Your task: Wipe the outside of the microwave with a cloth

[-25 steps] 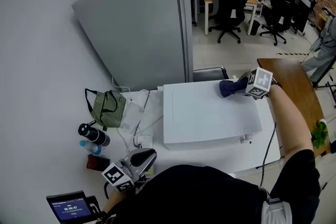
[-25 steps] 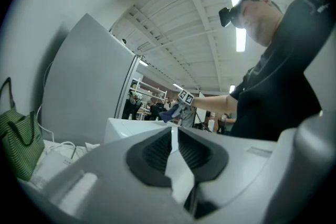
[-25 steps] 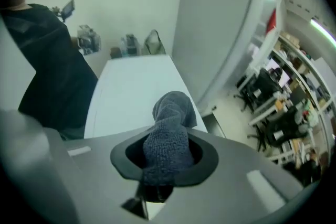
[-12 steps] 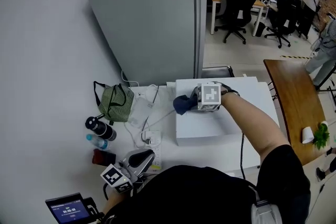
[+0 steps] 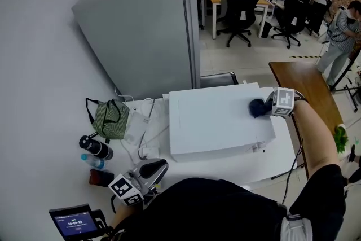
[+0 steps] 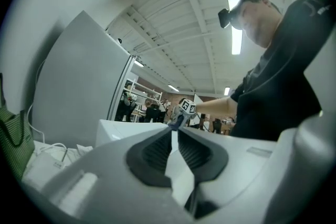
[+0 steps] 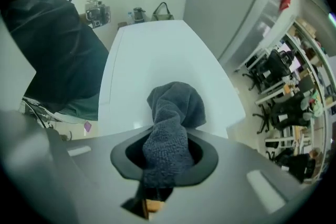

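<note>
The white microwave [image 5: 214,121] stands on the white table, seen from above in the head view. My right gripper [image 5: 266,106] is shut on a dark blue-grey cloth [image 5: 259,107], which presses on the microwave's top near its right edge. In the right gripper view the cloth [image 7: 170,128] bulges out between the jaws over the white top [image 7: 152,60]. My left gripper [image 5: 148,173] rests low at the table's front left, shut with nothing in it. In the left gripper view the jaws meet, and the microwave [image 6: 118,131] shows beyond them.
A tall grey fridge [image 5: 141,31] rises behind the microwave. A green bag [image 5: 109,118], a dark bottle [image 5: 95,147], a water bottle [image 5: 90,161] and white cables [image 5: 144,132] lie left of it. A brown table [image 5: 307,87] stands right; office chairs and people fill the far background.
My right gripper swept the cloth from the microwave top's right back corner to its left side, then back across to the right edge. The left gripper stayed put.
</note>
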Tool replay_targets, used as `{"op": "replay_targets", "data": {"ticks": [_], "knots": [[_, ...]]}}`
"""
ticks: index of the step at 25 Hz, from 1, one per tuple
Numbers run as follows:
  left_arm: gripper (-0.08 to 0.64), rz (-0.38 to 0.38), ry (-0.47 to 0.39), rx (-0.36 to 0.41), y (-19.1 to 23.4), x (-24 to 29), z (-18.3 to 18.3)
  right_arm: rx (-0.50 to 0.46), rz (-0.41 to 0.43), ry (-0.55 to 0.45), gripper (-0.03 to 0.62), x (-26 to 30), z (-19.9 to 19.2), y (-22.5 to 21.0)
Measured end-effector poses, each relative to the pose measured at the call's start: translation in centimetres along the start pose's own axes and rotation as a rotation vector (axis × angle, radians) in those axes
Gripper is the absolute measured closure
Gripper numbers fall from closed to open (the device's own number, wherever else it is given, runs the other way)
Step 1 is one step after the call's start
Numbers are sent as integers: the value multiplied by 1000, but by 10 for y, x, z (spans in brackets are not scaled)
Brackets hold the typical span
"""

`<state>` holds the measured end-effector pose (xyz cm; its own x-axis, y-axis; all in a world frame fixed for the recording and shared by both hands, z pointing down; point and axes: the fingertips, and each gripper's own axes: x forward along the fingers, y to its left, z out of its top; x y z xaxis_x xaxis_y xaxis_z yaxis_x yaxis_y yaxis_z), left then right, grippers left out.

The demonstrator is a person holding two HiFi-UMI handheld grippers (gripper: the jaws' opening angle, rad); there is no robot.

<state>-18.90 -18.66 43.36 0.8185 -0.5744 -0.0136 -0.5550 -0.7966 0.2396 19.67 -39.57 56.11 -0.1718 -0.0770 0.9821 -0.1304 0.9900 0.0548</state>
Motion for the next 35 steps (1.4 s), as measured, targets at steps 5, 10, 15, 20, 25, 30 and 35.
{"op": "replay_targets", "data": {"ticks": [5,10,15,20,25,30,35], "knots": [[525,-4,1,1,-4,8,-1,28,-17,-66,515,-21,-9,-3],[525,38,-9,-7,2,-16,-1,-191,-2,-395,515,-45,183,36],[525,64,-22,10,8,-50,4,-401,80,-458,515,-4,350,113],[525,69,-20,4,13,-69,-5,-425,94,-292,515,47,342,123],[525,33,-4,3,4,-52,1,-350,135,-209,515,27,245,118],[525,-26,1,-9,-8,-7,0,-233,70,-34,515,6,88,82],[525,-56,12,-20,-25,38,-13,-110,64,36,515,-11,-25,69]]}}
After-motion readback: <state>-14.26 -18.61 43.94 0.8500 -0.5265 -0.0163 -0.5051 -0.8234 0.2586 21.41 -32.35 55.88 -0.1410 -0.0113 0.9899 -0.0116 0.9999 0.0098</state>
